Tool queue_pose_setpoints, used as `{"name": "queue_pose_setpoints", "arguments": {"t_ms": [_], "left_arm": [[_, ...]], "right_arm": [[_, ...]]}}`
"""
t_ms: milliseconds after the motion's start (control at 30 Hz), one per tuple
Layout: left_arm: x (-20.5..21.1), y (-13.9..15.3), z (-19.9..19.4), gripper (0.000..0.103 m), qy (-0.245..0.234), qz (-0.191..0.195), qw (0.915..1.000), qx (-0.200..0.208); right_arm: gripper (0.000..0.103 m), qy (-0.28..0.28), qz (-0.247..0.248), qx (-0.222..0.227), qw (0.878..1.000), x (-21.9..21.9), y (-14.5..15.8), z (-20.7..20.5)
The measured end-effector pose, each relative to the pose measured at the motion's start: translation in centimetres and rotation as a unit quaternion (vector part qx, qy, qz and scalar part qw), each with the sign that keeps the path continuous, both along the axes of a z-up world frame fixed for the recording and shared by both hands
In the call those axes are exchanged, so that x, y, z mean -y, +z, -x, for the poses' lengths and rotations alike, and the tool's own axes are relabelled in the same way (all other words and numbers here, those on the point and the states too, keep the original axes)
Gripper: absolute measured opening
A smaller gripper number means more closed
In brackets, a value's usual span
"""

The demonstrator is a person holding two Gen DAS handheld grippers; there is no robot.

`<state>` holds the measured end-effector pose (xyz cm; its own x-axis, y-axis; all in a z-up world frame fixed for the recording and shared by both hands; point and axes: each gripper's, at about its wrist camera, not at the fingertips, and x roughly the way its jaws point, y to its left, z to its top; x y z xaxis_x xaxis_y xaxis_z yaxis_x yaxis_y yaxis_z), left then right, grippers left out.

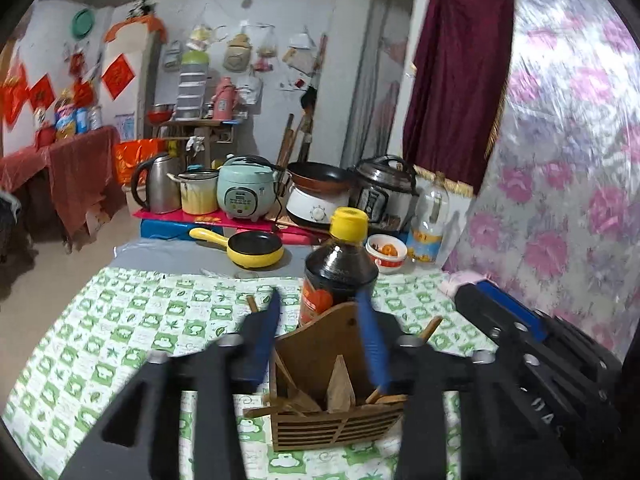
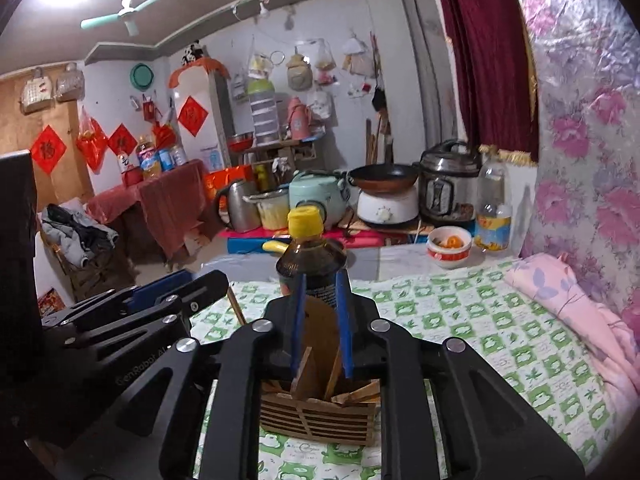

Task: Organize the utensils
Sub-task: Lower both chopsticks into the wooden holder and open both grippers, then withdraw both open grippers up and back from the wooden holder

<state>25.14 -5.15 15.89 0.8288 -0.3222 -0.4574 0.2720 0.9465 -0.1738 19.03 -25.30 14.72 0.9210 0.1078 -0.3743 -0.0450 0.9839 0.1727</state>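
The wooden utensil holder (image 1: 336, 396) stands upright on the green-and-white checked cloth (image 1: 120, 344), its slatted front toward the cameras and wooden utensils (image 1: 340, 380) leaning loosely inside it, some tips jutting over the rim. One loose wooden stick (image 1: 252, 303) lies on the cloth just left of the holder, partly hidden behind the left gripper's finger; it looks like a piece not yet put away.

Both grippers hover just in front of the holder, aimed down at it. The left gripper (image 1: 322, 336) has its jaws apart, straddling the holder's tall back panel with nothing pressed between the blue pads. The right gripper (image 2: 322, 324) has its jaws only narrowly apart, with no item caught between them. Empty jaws beside a filled holder suggest utensils have just been dropped in, though that is a reading, not a certainty.

Directly behind the holder stands a dark sauce bottle (image 1: 338, 276) with a yellow cap. Farther behind it sit a yellow frying pan (image 1: 250, 246), a small bowl (image 1: 386, 252), a clear bottle (image 1: 430, 220), and a row of cookers and a kettle (image 1: 158, 188). To the holder's right a pink cloth (image 2: 560, 292) lies against the floral-papered wall (image 2: 592, 120); a maroon curtain (image 1: 460, 80) hangs beyond.
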Motion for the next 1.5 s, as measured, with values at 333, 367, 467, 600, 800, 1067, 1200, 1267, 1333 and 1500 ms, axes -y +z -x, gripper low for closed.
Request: {"name": "queue_pose_setpoints", "arguments": {"t_ms": [333, 367, 467, 600, 800, 1067, 1200, 1267, 1333, 1500], "left_arm": [[-2.6, 0.6, 0.1, 0.069, 0.029, 0.017, 0.9991, -0.024], [-2.5, 0.5, 0.1, 0.069, 0.031, 0.014, 0.9991, -0.026], [-2.3, 0.3, 0.3, 0.073, 0.043, -0.003, 0.9988, -0.026], [-2.1, 0.0, 1.0, 0.078, 0.059, -0.027, 0.9976, -0.025], [-2.5, 0.1, 2.9, 0.084, 0.066, -0.030, 0.9973, -0.015], [-1.6, -1.5, 7.2, 0.093, 0.073, -0.061, 0.9953, 0.016], [-1.6, -3.3, 9.4, 0.093, 0.082, -0.081, 0.9930, 0.023], [-1.8, -4.0, 10.2, 0.094, 0.087, -0.081, 0.9926, 0.023], [-1.9, -4.7, 10.9, 0.094, 0.091, -0.088, 0.9918, 0.021], [-2.7, -6.4, 11.9, 0.095, 0.115, -0.100, 0.9882, 0.012]], "right_arm": [[0.044, -0.008, -0.004, 0.005, 1.000, 0.5, 0.6, 0.9], [0.046, -0.010, -0.003, 0.005, 1.000, 0.4, 0.6, 0.9], [0.052, -0.017, 0.009, 0.007, 1.000, 0.3, 0.7, 1.3], [0.054, -0.020, 0.015, 0.006, 1.000, 0.2, 1.0, 1.8], [0.056, -0.024, 0.011, 0.017, 0.999, -0.1, 1.7, 3.9], [0.066, -0.038, 0.017, 0.039, 0.998, -0.4, 2.2, 7.3], [0.068, -0.052, 0.014, 0.029, 0.998, 0.4, -0.5, 9.3], [0.068, -0.055, 0.008, 0.015, 0.998, 1.0, -2.0, 9.6], [0.068, -0.058, -0.001, -0.006, 0.998, 1.6, -3.5, 9.5], [0.074, -0.063, -0.006, -0.043, 0.997, 2.2, -5.9, 8.9]]}}
